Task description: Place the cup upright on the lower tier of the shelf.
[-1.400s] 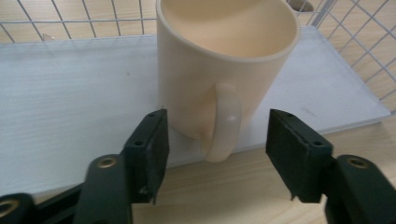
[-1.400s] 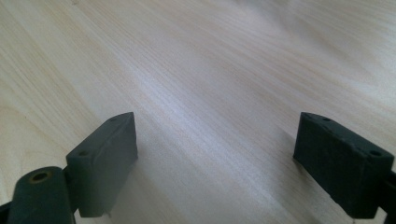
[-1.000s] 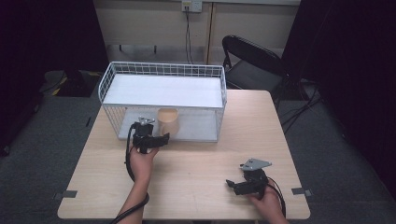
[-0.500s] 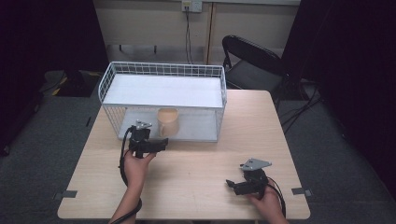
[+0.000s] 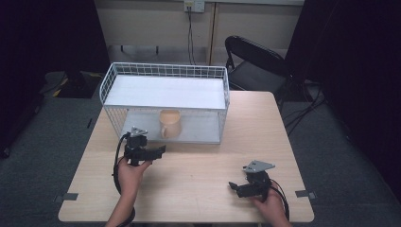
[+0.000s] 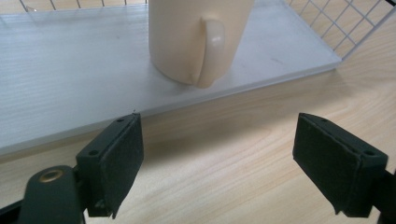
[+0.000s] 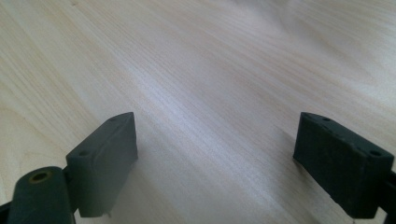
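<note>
1. High view: on the light wooden counter [image 5: 198, 175] a white wire basket [image 5: 165, 101] stands on its side with its open face toward the person, a cream mug [image 5: 169, 123] on its lower white panel. The left claw [image 5: 158, 152] hovers just in front of it; the right claw [image 5: 234, 187] sits low at the near right, well apart.
2. Left gripper view: left claw [image 6: 217, 163] is spread wide, empty, with the mug [image 6: 198, 39] ahead, handle facing the camera.
3. Right gripper view: right claw [image 7: 217, 163] is wide, empty, above bare wood.

Mug [image 5: 169, 123] inside basket [image 5: 165, 71], on table [image 5: 198, 175].
</note>
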`<state>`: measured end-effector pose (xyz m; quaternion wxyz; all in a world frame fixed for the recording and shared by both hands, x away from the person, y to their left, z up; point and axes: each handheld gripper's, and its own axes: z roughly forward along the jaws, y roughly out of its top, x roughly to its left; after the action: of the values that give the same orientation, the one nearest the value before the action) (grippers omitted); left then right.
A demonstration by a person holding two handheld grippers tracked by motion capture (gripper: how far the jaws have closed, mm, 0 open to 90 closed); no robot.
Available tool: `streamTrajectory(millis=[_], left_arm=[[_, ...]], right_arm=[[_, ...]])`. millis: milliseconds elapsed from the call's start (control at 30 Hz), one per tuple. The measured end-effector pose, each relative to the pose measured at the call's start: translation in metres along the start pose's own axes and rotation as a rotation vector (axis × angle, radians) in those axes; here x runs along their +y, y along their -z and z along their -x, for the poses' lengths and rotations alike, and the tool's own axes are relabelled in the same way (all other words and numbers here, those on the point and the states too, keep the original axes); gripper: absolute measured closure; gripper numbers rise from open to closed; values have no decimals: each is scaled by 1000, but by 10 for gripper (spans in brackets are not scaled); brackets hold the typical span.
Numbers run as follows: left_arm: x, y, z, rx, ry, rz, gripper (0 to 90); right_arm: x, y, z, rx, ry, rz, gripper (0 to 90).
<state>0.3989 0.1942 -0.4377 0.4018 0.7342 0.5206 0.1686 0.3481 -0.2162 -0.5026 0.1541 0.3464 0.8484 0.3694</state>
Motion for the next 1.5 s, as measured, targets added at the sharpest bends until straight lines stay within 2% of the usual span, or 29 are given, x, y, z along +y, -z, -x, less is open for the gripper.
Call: streamTrajectory(millis=[300, 467, 600, 733, 933, 1133, 1233, 1333, 1400, 1500], left_arm=[[-15, 5, -6, -28, 6, -3, 163], [-21, 8, -9, -39, -13, -14, 161], [-26, 10, -11, -48, -6, -16, 162], [-32, 11, -14, -62, -15, -25, 162], [-40, 12, -17, -63, -23, -36, 164], [-49, 11, -20, -62, -46, -68, 162], [-55, 9, -22, -61, -37, -79, 162], [-60, 8, -24, -57, -51, -84, 163], [-63, 7, -24, -46, -77, -97, 163], [-68, 5, -24, -34, -83, -113, 162]], right_arm=[[0, 0, 0, -3, -3, 1, 127], [-1, 1, -1, -6, -3, 0, 127], [-1, 1, -1, -5, -2, 1, 127], [-1, 1, -1, -5, -2, 1, 127], [-1, 1, -1, -5, -2, 1, 127], [-1, 1, -1, -5, -2, 1, 127], [-1, 1, -1, -5, -2, 1, 127], [-1, 1, -1, -5, -2, 1, 127], [-1, 1, -1, -5, -2, 1, 127], [-1, 1, -1, -5, -2, 1, 127]])
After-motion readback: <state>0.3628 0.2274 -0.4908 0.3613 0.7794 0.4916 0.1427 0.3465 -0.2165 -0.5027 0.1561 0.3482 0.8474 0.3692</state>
